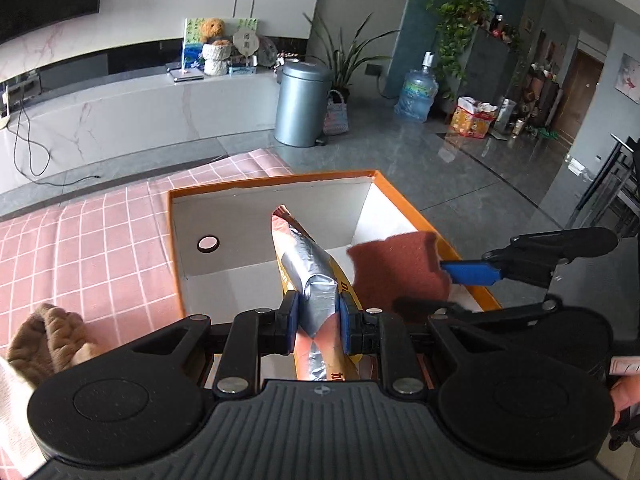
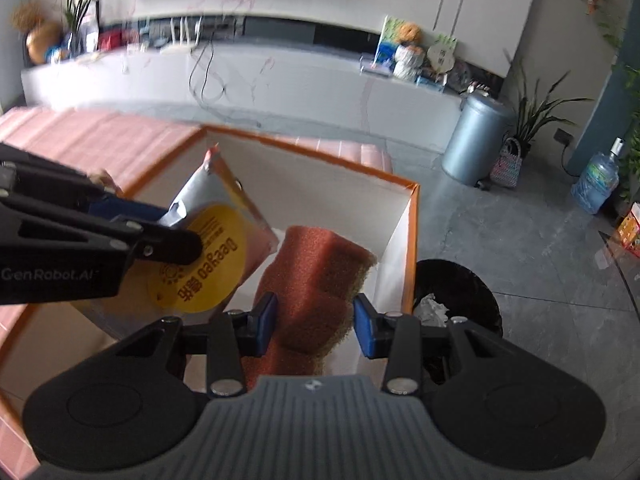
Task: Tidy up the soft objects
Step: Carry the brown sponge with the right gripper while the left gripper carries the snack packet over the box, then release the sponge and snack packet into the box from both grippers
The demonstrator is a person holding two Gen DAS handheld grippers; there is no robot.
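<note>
Hovering over box (image 1: 280,196): left gripper (image 1: 318,322) clamped on foil bag (image 1: 316,276), long axis toward 12 o'clock. Right gripper (image 2: 314,326) pinching sponge (image 2: 320,276), at 2 o'clock from bag, both above box interior, nearly touching.

floor (image 1: 460,176): grey glossy tile | cabinet (image 1: 132,108): white marble | bin (image 1: 301,104): grey | plants (image 1: 460,20)

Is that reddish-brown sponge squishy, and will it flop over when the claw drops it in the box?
Probably squishy: the sponge looks porous and fuzzy where the right claw holds it. It likely keeps its shape, since it sticks out unsupported without drooping. It looks light, so it should land softly in the orange box and not roll.
</note>
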